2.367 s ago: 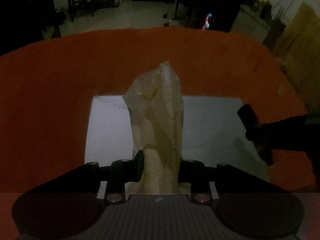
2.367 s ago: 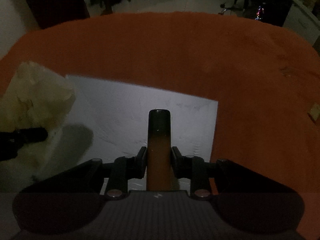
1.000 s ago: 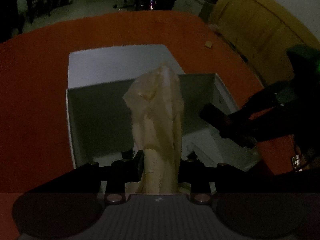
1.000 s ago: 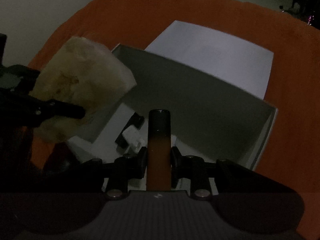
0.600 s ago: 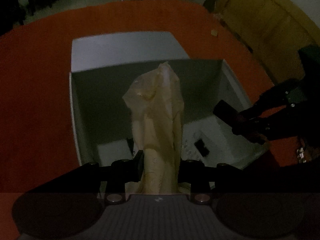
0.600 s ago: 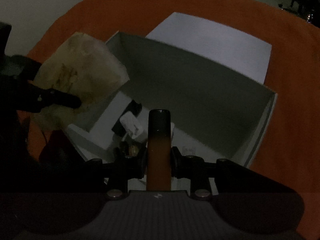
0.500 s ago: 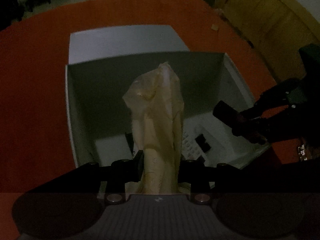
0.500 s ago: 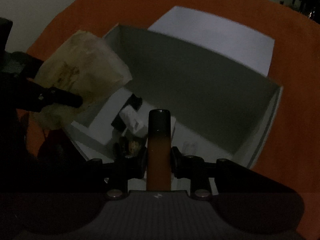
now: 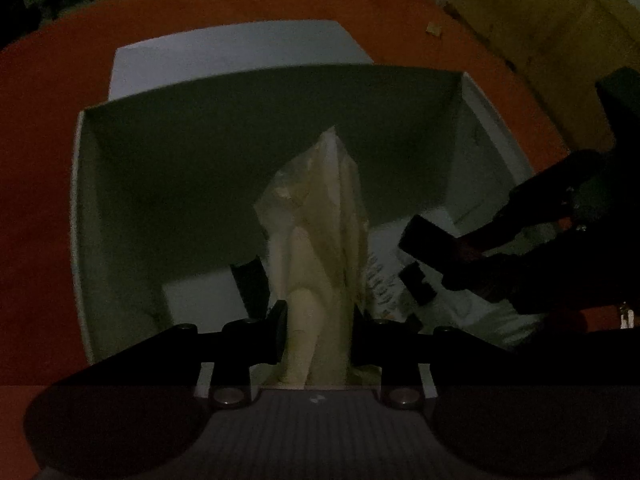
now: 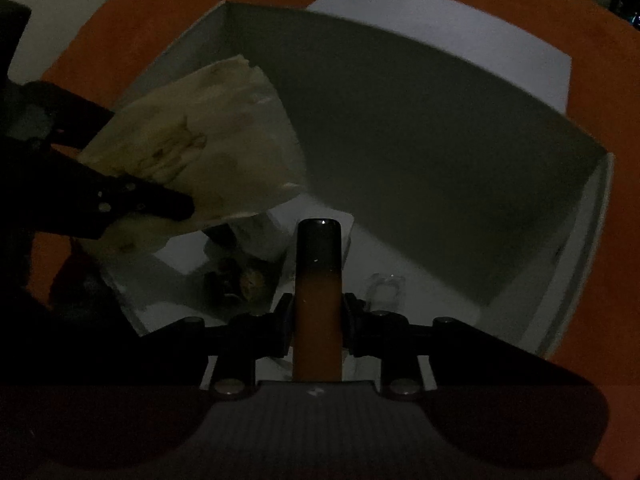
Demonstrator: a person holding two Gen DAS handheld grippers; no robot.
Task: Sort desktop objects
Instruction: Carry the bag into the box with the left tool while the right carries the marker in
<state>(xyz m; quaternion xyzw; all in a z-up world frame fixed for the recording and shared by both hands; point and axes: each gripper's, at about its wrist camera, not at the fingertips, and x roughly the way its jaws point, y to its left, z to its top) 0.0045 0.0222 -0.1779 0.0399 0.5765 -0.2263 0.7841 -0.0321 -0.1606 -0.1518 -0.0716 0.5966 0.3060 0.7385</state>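
My left gripper (image 9: 320,332) is shut on a pale crinkled plastic bag (image 9: 320,224) and holds it over the open white box (image 9: 80,216). The bag also shows in the right wrist view (image 10: 200,140), held by the left gripper (image 10: 176,204). My right gripper (image 10: 318,328) is shut on an orange tube with a dark cap (image 10: 319,280), held over the same box (image 10: 576,248). The right gripper (image 9: 452,248) enters the left wrist view from the right, inside the box.
The box's lid (image 9: 224,52) stands open at the far side. Small items lie on the box floor: a dark block (image 9: 416,284), printed paper (image 9: 380,280) and dark round pieces (image 10: 240,276). An orange tablecloth (image 9: 40,120) covers the table.
Both grippers have moved from above the white lid towards and down into the open box, each still holding its object. The box now fills both views.
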